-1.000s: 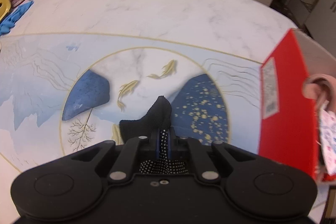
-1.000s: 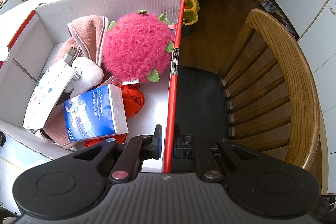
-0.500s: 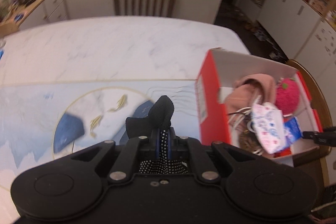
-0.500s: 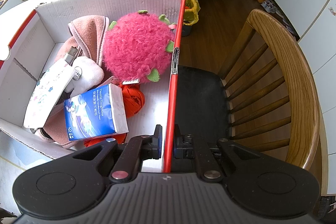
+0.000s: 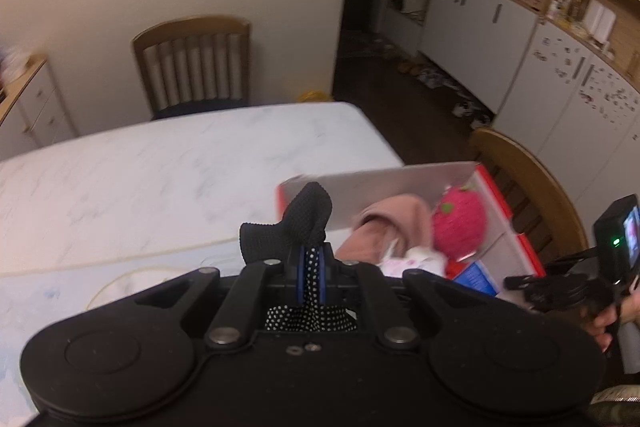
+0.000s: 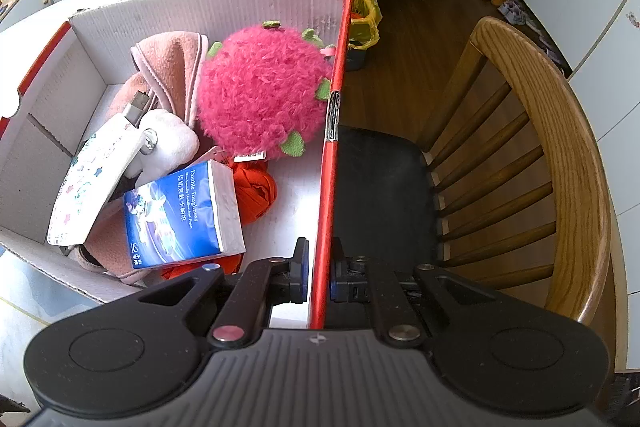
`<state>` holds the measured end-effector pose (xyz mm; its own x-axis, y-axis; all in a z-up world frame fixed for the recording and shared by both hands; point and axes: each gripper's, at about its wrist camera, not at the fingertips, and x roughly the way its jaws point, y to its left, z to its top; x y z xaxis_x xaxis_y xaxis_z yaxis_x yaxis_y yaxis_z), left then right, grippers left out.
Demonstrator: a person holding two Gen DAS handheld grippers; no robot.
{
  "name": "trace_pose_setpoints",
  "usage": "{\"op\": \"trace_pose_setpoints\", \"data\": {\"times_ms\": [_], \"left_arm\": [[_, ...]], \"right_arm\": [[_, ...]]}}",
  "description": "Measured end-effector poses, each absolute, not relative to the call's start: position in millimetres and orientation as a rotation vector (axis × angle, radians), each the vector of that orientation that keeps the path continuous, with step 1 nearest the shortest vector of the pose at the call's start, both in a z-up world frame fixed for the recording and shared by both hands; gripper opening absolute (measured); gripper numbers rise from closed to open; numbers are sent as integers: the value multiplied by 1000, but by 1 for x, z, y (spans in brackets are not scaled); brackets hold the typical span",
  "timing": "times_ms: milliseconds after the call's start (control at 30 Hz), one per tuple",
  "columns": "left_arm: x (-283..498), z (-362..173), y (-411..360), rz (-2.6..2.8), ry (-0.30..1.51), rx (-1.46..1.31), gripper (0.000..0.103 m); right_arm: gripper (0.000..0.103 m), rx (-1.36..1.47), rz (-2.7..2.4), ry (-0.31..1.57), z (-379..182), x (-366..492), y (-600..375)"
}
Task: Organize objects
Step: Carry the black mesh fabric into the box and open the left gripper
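Observation:
My left gripper (image 5: 311, 267) is shut on a black dotted glove (image 5: 298, 223), held in the air above the marble table (image 5: 140, 179), with the red cardboard box (image 5: 496, 203) ahead and to the right. My right gripper (image 6: 319, 273) is shut on the box's red right wall (image 6: 330, 163). Inside the box lie a pink fluffy plush ball (image 6: 262, 103), a pink cloth (image 6: 168, 67), a blue tissue pack (image 6: 180, 215), a white patterned pouch (image 6: 88, 183), a white plush (image 6: 168, 143) and an orange fabric piece (image 6: 256, 191).
A wooden chair (image 6: 552, 163) with a black seat stands right beside the box. Another chair (image 5: 192, 63) is at the table's far side. White cabinets (image 5: 560, 79) line the right wall. A hand (image 5: 612, 315) holding the other gripper shows at the right edge.
My left gripper rose with the glove and swung right, so the box now lies ahead of it. The right gripper kept still on the box wall.

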<state>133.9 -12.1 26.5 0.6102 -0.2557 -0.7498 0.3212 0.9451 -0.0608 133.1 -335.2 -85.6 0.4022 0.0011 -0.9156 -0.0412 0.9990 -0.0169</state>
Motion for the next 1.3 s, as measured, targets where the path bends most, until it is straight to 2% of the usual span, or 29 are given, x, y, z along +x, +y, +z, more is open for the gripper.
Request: {"op": "trace_pose_setpoints", "data": {"times_ms": [300,567,867,1300], "left_arm": [[153,24,-66,-420,833,112,4],[179,-15,-95,-414,888,156,4],[199,-63,-97,-353,1001,208,4],[205,-87,-94,-339,1061,221,5]], "right_arm": [[9,-24,29,1152,-86,137,-334],[9,-11,29,1147,-86,141,-330],[9,3,30,1146,-86,141,-334],[9,24,29,1130,-83,134,-339]]}}
